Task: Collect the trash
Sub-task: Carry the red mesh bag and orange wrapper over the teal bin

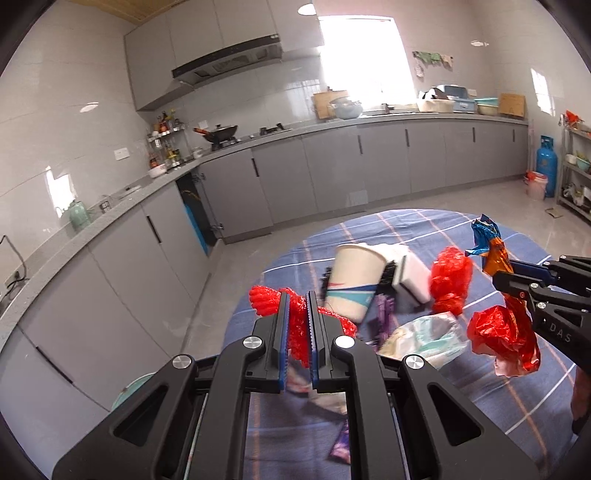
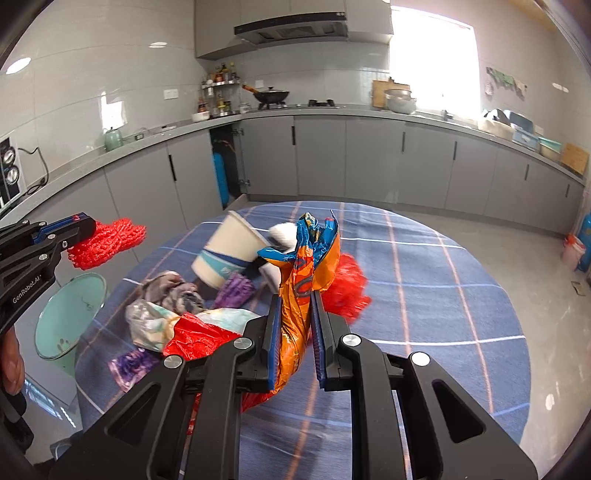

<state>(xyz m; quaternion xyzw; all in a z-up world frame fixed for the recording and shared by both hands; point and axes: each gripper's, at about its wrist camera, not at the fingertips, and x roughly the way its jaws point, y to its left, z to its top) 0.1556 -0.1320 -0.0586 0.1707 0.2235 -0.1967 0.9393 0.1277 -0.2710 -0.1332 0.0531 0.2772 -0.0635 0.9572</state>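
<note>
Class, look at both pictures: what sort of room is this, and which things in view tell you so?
A home kitchen, most likely. A wok sits on a gas hob beneath an extractor hood, grey cabinets run under a long worktop, and a blue gas cylinder stands in the corner.

A kitchen is being lit by a bright window (image 1: 364,62) in the far wall. Grey cabinets (image 1: 332,173) are being run along the far and left walls under a grey counter (image 2: 369,110). White wall tiles (image 1: 55,110) and a pale glossy floor (image 1: 461,195) are being shown.
</note>
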